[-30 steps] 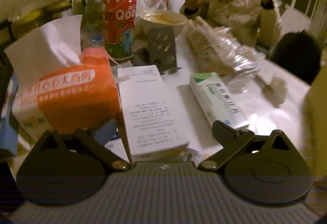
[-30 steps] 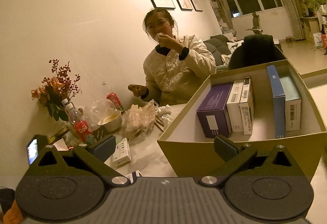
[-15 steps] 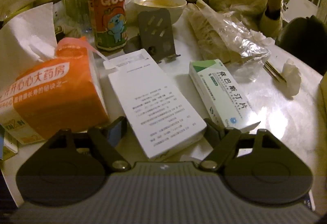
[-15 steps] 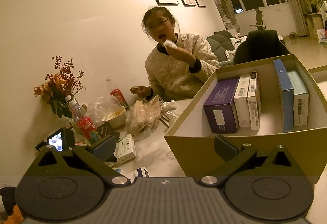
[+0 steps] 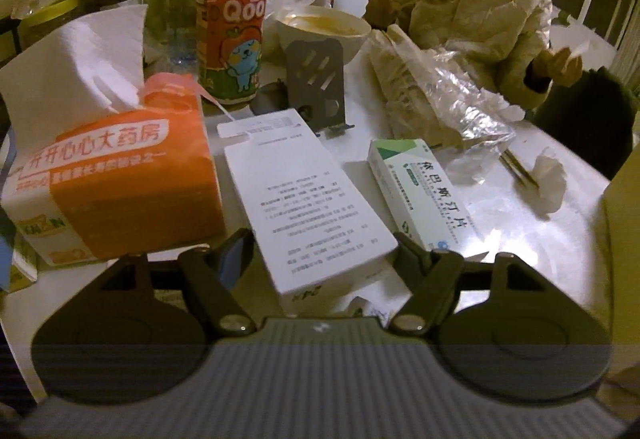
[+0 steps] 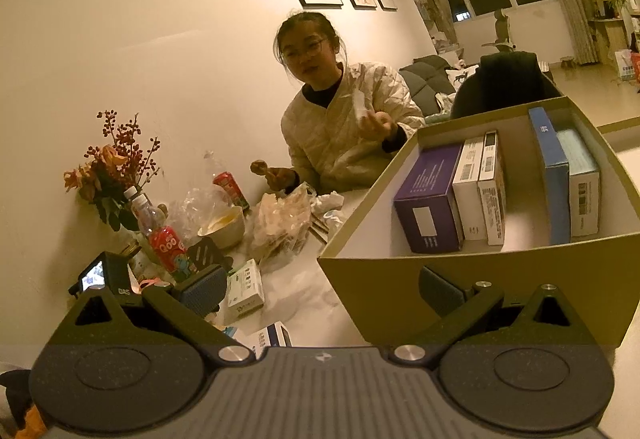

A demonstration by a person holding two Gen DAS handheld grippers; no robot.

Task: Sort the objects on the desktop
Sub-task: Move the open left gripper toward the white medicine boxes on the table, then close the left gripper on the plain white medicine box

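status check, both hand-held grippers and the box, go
Left hand-held gripper closing around flat white printed box, pads not yet pressing. Right hand-held gripper open, empty. Orange tissue pack close alongside.

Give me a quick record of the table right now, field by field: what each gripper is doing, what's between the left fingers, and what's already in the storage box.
left gripper: jaws closing around the white box; pads not clearly pressing it yet
right gripper: open, holds nothing, in front of the cardboard box
beside white box: orange tissue pack on one side, green-and-white medicine box on the other
cardboard box contents: purple box, blue box, several white ones, all upright
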